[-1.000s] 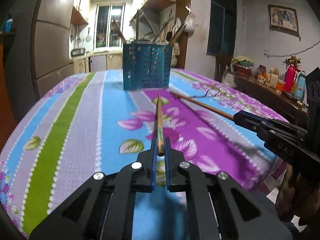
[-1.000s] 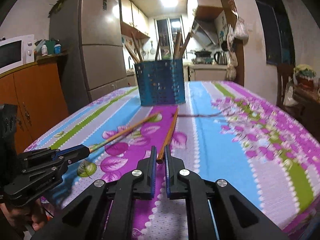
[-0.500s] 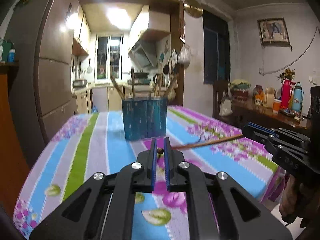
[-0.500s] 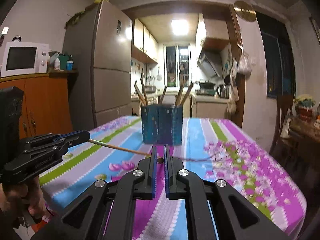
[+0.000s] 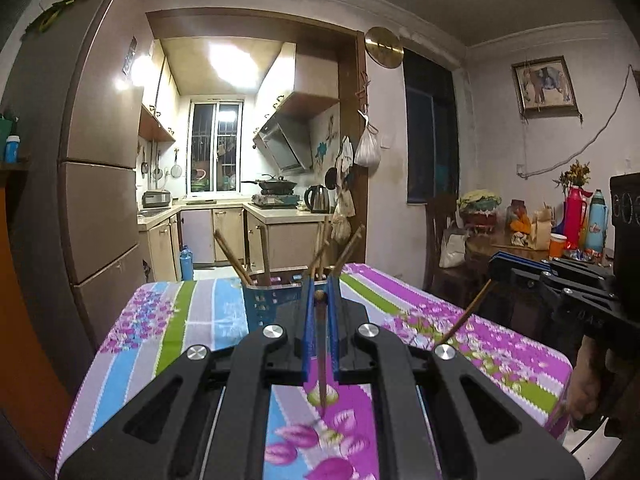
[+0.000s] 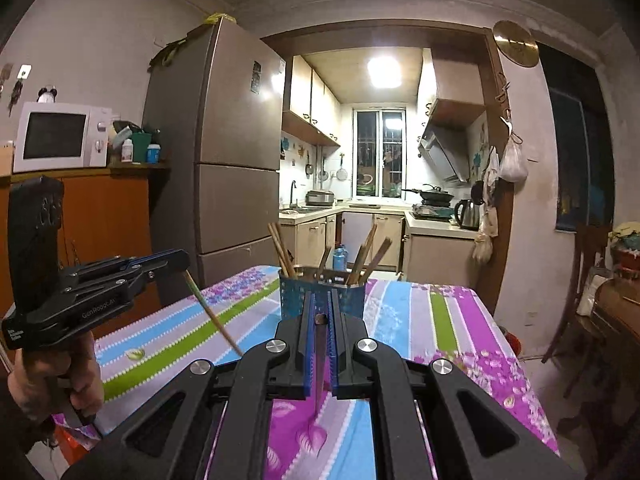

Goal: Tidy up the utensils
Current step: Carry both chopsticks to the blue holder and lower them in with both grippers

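Note:
A blue perforated utensil holder [image 5: 268, 304] [image 6: 294, 300] stands on the flowered striped tablecloth [image 5: 180, 320] with several wooden chopsticks leaning in it. My left gripper [image 5: 320, 280] is shut on the thick end of a brown chopstick [image 5: 321, 360], which hangs tip-down above the cloth. My right gripper [image 6: 320, 296] is shut on a second chopstick [image 6: 319, 360] that hangs the same way. Each gripper shows in the other's view, the right gripper [image 5: 494, 262] with its slanting chopstick [image 5: 464, 316], the left gripper [image 6: 184, 258] likewise. Both are held short of the holder.
A tall fridge [image 5: 100, 160] stands past the table's left side. A wooden cabinet carries a microwave [image 6: 52, 136]. A chair [image 5: 440, 236] and a cluttered side table with thermoses [image 5: 576, 216] line the right wall. A hand [image 6: 52, 380] grips the left tool's handle.
Both grippers have risen from the table, each lifting its chopstick off the cloth. The chopsticks swung from lying flat to hanging tip-down. The holder now sits lower in both views.

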The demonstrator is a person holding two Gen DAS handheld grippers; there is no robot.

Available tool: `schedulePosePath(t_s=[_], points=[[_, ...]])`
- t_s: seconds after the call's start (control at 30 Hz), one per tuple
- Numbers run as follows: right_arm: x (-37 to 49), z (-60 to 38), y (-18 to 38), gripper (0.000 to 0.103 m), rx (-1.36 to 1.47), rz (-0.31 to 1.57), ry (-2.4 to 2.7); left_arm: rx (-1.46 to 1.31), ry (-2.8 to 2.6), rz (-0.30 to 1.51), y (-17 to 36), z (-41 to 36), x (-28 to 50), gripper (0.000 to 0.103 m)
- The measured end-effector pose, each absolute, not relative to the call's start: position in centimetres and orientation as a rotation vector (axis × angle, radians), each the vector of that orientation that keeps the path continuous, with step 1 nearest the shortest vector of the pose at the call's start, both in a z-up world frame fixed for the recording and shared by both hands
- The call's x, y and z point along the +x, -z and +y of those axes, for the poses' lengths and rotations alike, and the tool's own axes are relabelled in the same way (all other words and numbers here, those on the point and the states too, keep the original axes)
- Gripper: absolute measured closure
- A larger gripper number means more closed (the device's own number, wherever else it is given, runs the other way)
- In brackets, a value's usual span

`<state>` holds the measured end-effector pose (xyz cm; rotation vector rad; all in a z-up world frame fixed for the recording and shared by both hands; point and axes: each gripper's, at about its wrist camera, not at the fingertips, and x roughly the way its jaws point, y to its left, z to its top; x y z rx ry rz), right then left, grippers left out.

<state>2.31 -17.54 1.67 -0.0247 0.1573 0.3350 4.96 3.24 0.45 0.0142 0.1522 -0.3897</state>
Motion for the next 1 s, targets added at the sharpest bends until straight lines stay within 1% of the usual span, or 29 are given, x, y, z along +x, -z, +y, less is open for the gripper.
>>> schedulePosePath(t_s=[0.43, 0.77, 1.0], points=[[4.9, -16.8, -4.7, 0.096, -0.045, 0.186, -0.38, 0.028, 0.378, 0.17, -3.5, 2.9, 6.4, 0.098], [5.9, -17.1, -8.6, 0.096, -0.03, 0.137, -0.388, 0.05, 0.378, 0.172, -6.3, 2.7, 7.3, 0.098], [8.3, -17.9, -11.2, 0.096, -0.018, 0.113, -0.374, 0.074, 0.373, 0.158, -8.8, 2.4, 8.2, 0.098]])
